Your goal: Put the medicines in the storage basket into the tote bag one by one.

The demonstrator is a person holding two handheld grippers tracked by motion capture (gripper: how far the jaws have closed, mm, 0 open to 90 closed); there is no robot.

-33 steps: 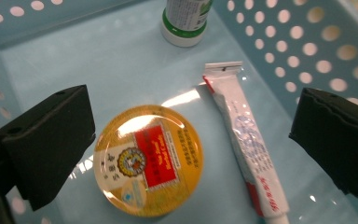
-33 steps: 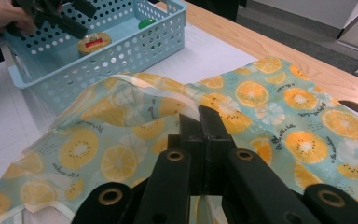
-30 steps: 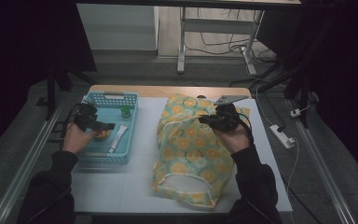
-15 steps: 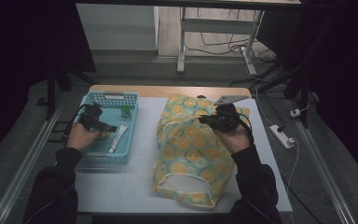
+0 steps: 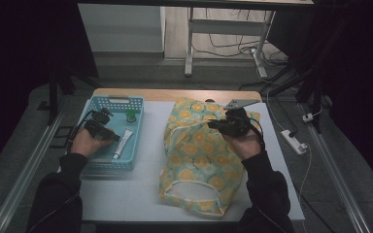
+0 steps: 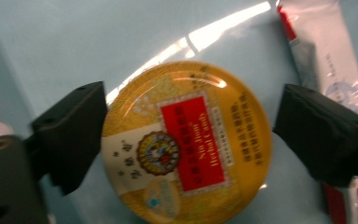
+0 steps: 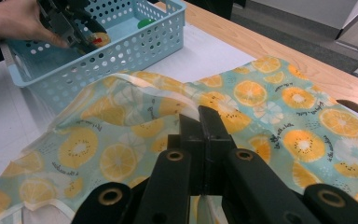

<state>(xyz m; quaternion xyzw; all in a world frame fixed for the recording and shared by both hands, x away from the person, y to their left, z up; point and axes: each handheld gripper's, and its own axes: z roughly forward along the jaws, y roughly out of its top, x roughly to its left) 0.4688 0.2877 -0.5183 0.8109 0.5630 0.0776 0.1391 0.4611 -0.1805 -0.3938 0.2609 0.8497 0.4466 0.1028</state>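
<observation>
Grip is what matters now: your left gripper (image 6: pixel 186 135) hangs over the round yellow tin with the red label (image 6: pixel 186 140), which lies flat on the floor of the pale blue perforated plastic basket (image 5: pixel 108 160). Its jaws stand apart on either side of the tin and have just been closing in, yet neither pad presses the rim so far as the left gripper view lets you judge. Centre the tin between the pads before you squeeze, and keep clear of the white tube with the red stripe (image 6: pixel 328 60) just beside it. Your right gripper (image 7: pixel 200 123) has its jaws together, clamped on a fold of the orange-slice printed fabric bag (image 5: pixel 199 155) on the white table (image 5: pixel 126 204); hold that edge up so the mouth is ready.
</observation>
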